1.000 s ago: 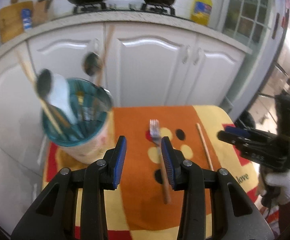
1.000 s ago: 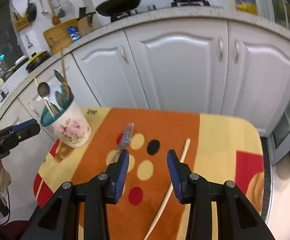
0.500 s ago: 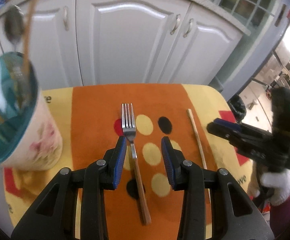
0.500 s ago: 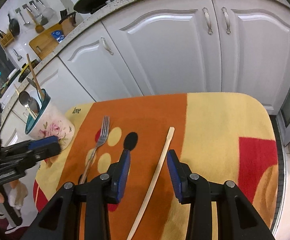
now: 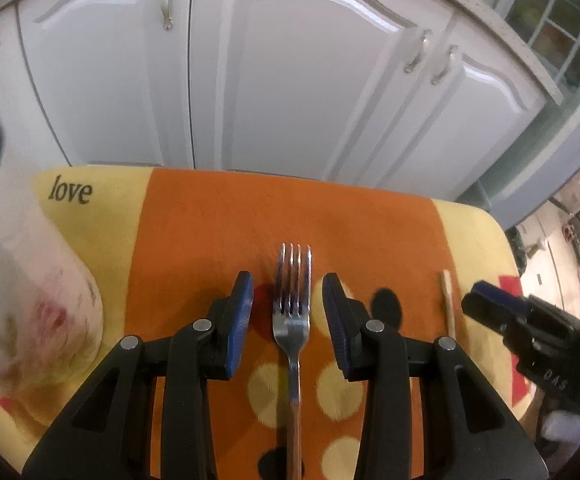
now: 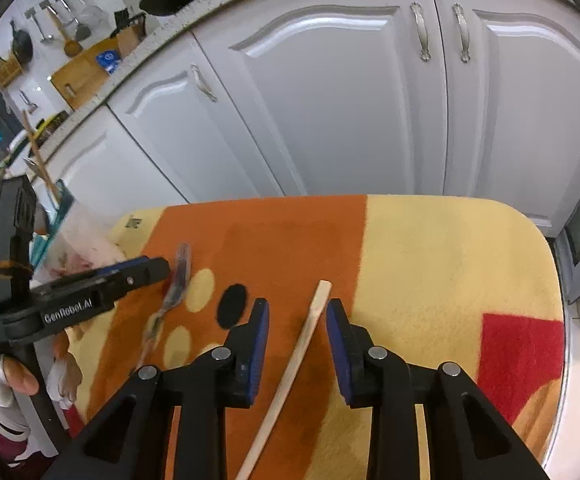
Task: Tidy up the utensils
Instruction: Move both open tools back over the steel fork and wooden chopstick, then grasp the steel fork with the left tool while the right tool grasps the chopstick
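Though untouched, fork (image 5: 292,322) between left fingers (image 5: 240,320).

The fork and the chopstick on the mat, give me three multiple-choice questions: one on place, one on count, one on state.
1. Where does the fork lie?
A. in the utensil cup
B. on the mat's orange band, between the left gripper's fingers
C. on the counter

2. How many tines does the fork have?
A. two
B. three
C. four

3. What is the state of the chopstick?
A. flat on the mat, unclamped
B. lifted by the right gripper
C. standing in the cup

Answers: 1 B, the fork head sits between the blue pads on orange cloth. 2 C, four tines show. 3 A, the right jaws are closing around it, gaps both sides.
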A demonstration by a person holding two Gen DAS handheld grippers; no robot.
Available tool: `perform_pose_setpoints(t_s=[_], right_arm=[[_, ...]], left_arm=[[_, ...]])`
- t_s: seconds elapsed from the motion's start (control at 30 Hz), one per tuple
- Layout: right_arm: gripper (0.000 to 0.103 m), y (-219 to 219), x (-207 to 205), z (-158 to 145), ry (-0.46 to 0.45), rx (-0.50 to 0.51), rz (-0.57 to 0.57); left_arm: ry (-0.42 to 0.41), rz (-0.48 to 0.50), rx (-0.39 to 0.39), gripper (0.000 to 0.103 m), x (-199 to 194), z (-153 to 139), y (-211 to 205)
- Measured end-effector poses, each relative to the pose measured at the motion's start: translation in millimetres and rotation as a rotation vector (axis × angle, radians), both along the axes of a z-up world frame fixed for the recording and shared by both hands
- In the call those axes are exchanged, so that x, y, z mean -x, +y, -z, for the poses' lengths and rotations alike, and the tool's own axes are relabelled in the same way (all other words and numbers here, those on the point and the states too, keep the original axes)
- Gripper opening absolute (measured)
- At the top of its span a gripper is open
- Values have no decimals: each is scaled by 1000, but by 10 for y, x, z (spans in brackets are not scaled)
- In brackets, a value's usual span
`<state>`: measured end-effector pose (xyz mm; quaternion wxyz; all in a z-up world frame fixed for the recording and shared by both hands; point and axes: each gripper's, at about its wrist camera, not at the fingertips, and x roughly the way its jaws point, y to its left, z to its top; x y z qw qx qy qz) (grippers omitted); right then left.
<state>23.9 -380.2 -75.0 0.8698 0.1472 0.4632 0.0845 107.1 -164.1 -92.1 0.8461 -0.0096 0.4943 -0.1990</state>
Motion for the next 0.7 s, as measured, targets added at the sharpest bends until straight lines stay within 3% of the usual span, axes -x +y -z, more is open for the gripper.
perform_pose_setpoints(t_s=[0.2, 0.3, 0.33, 0.47, 0.5, 0.53, 0.7], right_arm=[[29, 31, -111, 149, 58, 21, -6], [29, 45, -156, 185, 63, 20, -7], [29, 57, -173, 190, 59, 21, -9], [8, 81, -177, 213, 59, 9, -34], [7, 84, -164, 215, 59, -1, -42], [6, 92, -147, 213, 55, -9, -50], [5, 161, -40, 217, 56, -2, -73]], left_arm=[[24, 2, -10, 33, -93, 19, -39], [43, 16, 6, 18, -108, 43, -44], [41, 18, 5, 18, -110, 40, -59], [37, 39, -2, 18, -59, 12, -53], [43, 43, 8, 18, -50, 1, -41], [46, 50, 16, 5, -23, -8, -16], [55, 96, -3, 2, 81, 22, -26]])
